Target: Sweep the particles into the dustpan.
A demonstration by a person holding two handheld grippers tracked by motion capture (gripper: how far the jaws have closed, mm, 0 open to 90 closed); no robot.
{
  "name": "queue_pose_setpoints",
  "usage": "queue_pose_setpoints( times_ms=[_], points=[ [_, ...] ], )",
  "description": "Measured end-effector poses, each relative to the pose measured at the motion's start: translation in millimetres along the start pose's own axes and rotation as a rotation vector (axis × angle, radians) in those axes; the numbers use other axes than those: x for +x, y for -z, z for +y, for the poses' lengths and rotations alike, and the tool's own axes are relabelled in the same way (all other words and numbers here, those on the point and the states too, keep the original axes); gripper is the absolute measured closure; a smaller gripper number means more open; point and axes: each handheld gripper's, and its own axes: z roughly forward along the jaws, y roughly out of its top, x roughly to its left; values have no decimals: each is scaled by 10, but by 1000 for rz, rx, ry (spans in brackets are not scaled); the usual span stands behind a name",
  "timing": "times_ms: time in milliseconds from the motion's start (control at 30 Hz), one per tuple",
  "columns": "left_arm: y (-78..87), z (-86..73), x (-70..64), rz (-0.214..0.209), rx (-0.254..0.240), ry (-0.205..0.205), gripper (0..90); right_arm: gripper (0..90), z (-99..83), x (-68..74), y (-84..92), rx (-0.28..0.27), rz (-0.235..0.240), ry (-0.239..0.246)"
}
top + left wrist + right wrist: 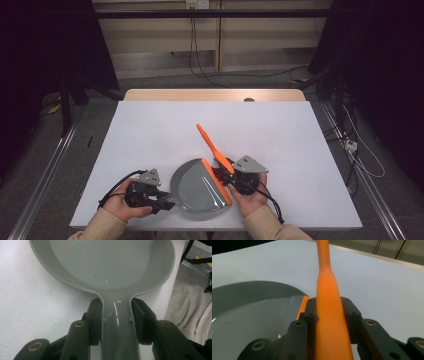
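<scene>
Dark walls and black stands ring the room, and thin cables run over the grey floor at the back. Near the middle sits a worktop (150, 130) with a white sheet on it.

On the near part of the worktop lies a grey dustpan (192, 190). It is round at one side and straight along the other, and the straight side has an orange edge. Its short grey handle points toward the person's left hand.

That left hand holds the left tool (162, 202). In the left gripper view, the left tool (117, 315) has its two black jaws shut tight on the dustpan's handle (117, 325), one jaw on each side. The wide pan (110, 265) spreads out just past the jaws, and its rim has tiny ridges.

The right hand holds the right tool (227, 175), close beside the orange edge of the dustpan. It grips an orange brush handle (212, 145). This long stick slants up and away over the white sheet. In the right gripper view, the right tool (329, 312) squeezes the orange brush handle (328, 290) between both jaws, with the grey dustpan (249, 307) just to one side.

Both sleeves are tan.
</scene>
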Motion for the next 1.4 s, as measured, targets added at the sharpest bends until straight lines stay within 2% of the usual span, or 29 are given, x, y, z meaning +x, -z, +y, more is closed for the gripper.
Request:
queue_pose_setpoints(
  times_ms=[67, 100, 200, 233, 267, 367, 533, 600, 700, 733, 800, 900, 1000, 1133, 1300, 1333, 1400],
  points=[
    [-1, 5, 5, 0, 8, -7, 624, 705, 2, 27, -10, -2, 0, 0],
    [-5, 4, 12, -17, 2, -4, 625, 705, 2, 43, -14, -3, -5, 3],
    [-16, 10, 2, -20, -5, 10, 625, 704, 3, 75, -23, -5, -4, -9],
    [-15, 15, -4, -4, 3, 6, 624, 704, 4, 87, -24, -5, -8, -12],
    [-20, 15, 2, -18, -2, 8, 624, 703, 5, 95, -32, -7, 2, -25],
    [-19, 21, 10, -18, 3, 0, 625, 703, 8, 118, -40, -12, 14, -42],
    [-19, 24, 4, -6, 3, 7, 625, 704, 20, 175, -59, -17, 31, -41],
    [-18, 23, 4, -7, 2, 9, 625, 705, 29, 190, -71, -24, 48, -58],
    [-16, 22, 6, -6, 0, 12, 625, 707, 56, 223, -87, -40, 66, -59],
    [-19, 18, 13, -21, -5, 14, 625, 710, 69, 232, -87, -48, 77, -67],
    [-20, 13, 18, -24, -9, 14, 625, 714, 104, 275, -99, -58, 116, -87],
    [-14, 0, 19, -21, -14, 25, 626, 714, 137, 350, -120, -66, 136, -53],
    [-16, -2, 28, -24, -12, 19, 626, 714, 202, 281, -101, -86, 144, -80],
    [-13, -1, 30, -22, -11, 17, 626, 714, 264, 91, -48, -115, 119, -99],
    [-12, 2, 34, -22, -10, 18, 626, 714, 189, -131, -42, -90, 66, -100],
    [-9, 4, 29, -7, -5, 18, 626, 713, 167, -161, -46, -80, 51, -94],
    [-12, 2, 34, -21, -10, 20, 626, 714, 126, -217, -55, -65, 34, -95]
  ],
)
